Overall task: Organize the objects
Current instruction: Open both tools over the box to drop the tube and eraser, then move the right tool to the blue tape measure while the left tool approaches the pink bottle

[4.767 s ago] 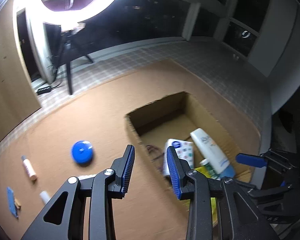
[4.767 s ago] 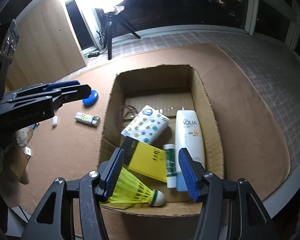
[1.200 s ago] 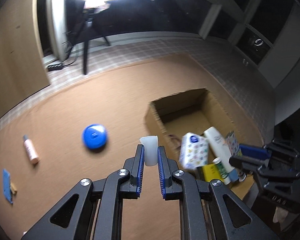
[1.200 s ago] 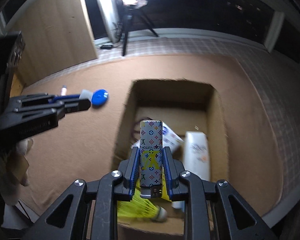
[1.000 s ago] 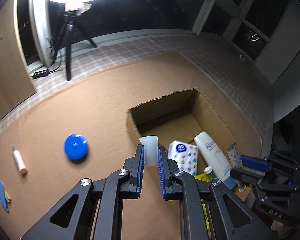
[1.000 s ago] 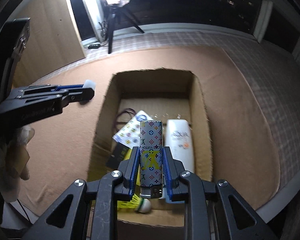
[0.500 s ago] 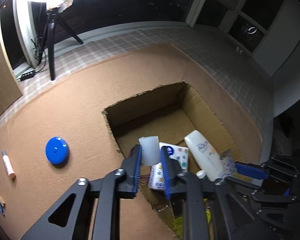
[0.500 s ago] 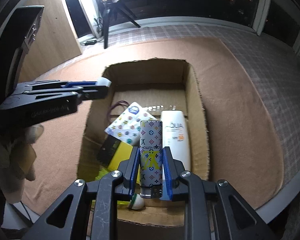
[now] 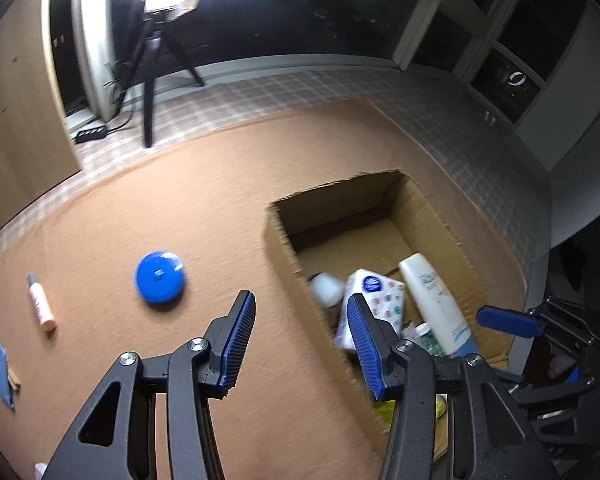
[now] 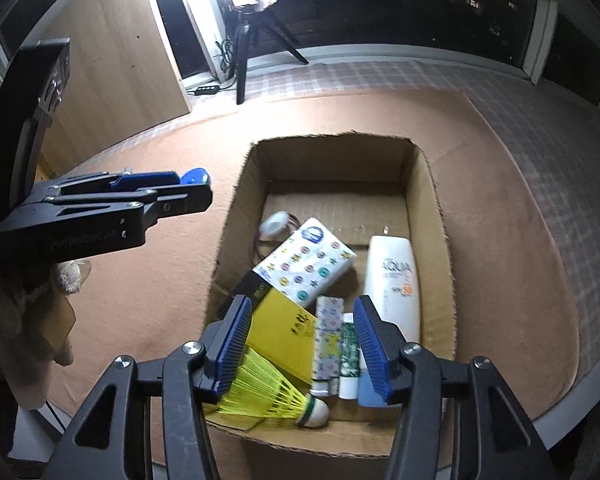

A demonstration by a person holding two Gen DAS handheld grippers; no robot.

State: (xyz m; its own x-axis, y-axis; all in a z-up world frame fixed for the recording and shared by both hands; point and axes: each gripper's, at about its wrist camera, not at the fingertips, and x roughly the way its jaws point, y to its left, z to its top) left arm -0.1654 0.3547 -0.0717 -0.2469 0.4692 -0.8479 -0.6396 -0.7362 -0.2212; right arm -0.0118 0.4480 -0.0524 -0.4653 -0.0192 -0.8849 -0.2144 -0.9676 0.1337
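1. Objects left on the mat sit to my left in the left wrist view: a blue scrap [image 9: 2, 372] at the far edge, a pink tube [image 9: 40, 301], then the blue round disc [image 9: 160, 277]. These remain to be gathered.
2. My left gripper [image 9: 300, 344] now has its jaws wide apart and empty; a second ago they were pinched on a small white cup [image 9: 326, 289], which now lies inside the cardboard box [image 9: 288, 264] by its left wall.
3. My right gripper [image 10: 302, 346] has also let go: its jaws are spread, and the patterned lighter [image 10: 327, 344] it carried lies in the box between the yellow packet [image 10: 282, 334] and the green-capped tube [image 10: 348, 354].
4. I judge both drops done, so the next reach is back to the mat.
5. Only the right wrist view shows the yellow shuttlecock [image 10: 268, 394] and the lighter's resting place; only the left shows the far-left stragglers. The tissue pack [image 10: 306, 266] and white bottle [image 10: 394, 284] appear in both.
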